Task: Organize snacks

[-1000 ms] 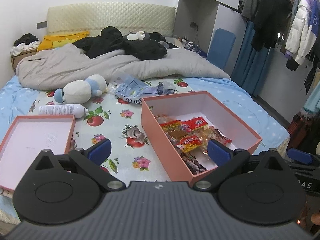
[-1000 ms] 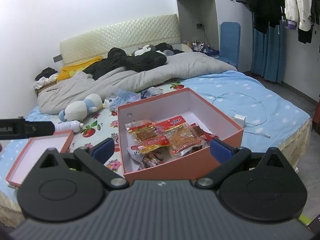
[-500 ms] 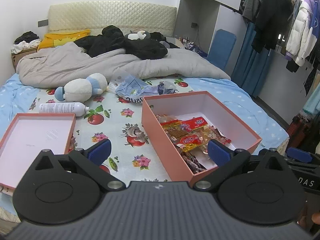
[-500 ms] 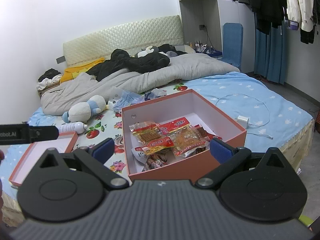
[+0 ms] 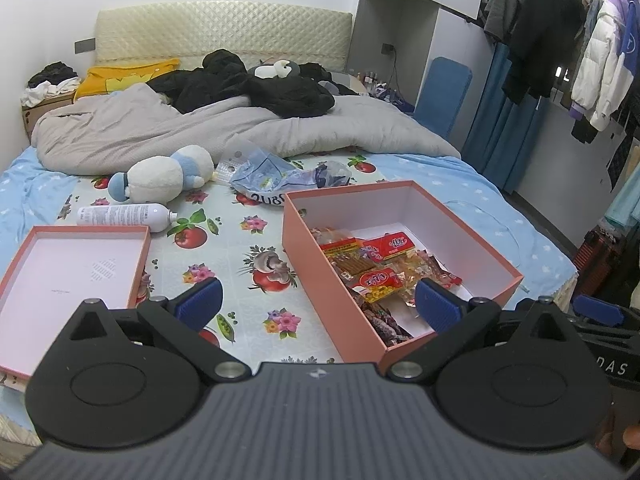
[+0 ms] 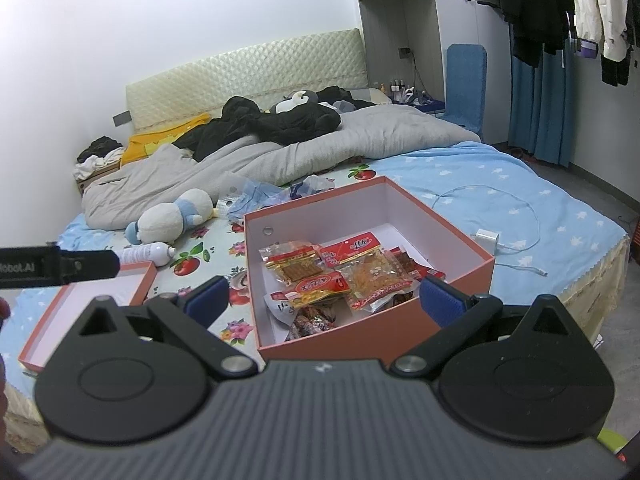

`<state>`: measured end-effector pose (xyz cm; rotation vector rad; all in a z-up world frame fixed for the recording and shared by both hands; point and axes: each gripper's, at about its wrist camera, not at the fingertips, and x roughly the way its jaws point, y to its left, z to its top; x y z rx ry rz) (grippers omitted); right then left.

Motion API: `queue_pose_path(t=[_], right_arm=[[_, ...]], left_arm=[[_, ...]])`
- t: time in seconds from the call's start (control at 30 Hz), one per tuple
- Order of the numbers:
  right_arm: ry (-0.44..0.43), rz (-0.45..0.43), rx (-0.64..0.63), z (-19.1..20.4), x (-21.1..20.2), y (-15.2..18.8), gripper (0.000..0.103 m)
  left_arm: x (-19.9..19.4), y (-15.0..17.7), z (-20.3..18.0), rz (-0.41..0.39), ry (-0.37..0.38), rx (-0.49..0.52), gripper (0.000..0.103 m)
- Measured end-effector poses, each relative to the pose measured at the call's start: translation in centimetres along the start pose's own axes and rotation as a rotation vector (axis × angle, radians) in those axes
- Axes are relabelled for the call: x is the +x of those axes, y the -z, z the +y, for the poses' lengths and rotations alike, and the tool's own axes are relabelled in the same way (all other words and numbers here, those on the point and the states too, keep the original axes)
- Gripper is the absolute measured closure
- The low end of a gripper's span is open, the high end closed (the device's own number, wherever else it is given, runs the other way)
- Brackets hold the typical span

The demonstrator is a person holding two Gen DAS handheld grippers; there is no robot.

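Snacks [image 6: 336, 280] in clear and red wrappers are piled inside an open salmon-pink box [image 6: 372, 332], which is set on a bed [image 6: 560, 216] near its foot edge. The packets are heaped toward the near end of the box, and the far end of its white floor is left bare. The matching box lid [image 5: 60, 276] is laid upside down near the left part of the foot edge, well apart from the box, with flowered bedsheet between them.

Both tools are held above the foot of the bed and nothing is gripped by either. The left gripper [image 5: 318, 304] is seen with its jaws spread wide, over the sheet between lid and box. The right gripper [image 6: 324, 300] is likewise spread wide, and the near wall of the box is framed between its blue fingertips [image 6: 440, 302].

Farther up the bed, a white spray bottle [image 5: 124, 216] is laid on its side just beyond the lid. A white and blue plush toy [image 5: 168, 178] is placed behind the bottle. A crumpled plastic bag [image 5: 280, 176] is lying just beyond the far end of the box. A grey duvet [image 5: 160, 132] and black clothes [image 5: 260, 88] are heaped toward the headboard. A white charger with its cable [image 6: 488, 236] is lying on the blue sheet beside the right wall of the box.
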<state>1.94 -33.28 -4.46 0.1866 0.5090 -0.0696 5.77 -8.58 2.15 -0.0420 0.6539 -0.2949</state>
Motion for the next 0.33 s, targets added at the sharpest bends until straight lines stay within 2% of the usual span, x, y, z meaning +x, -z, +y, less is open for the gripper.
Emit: queue_pose_path(t=[0.33], right_arm=[[0.0, 0.001, 0.002, 0.1, 0.02, 0.07, 0.0]], left_arm=[[0.05, -0.01, 0.03, -0.001, 0.003, 0.004, 0.0]])
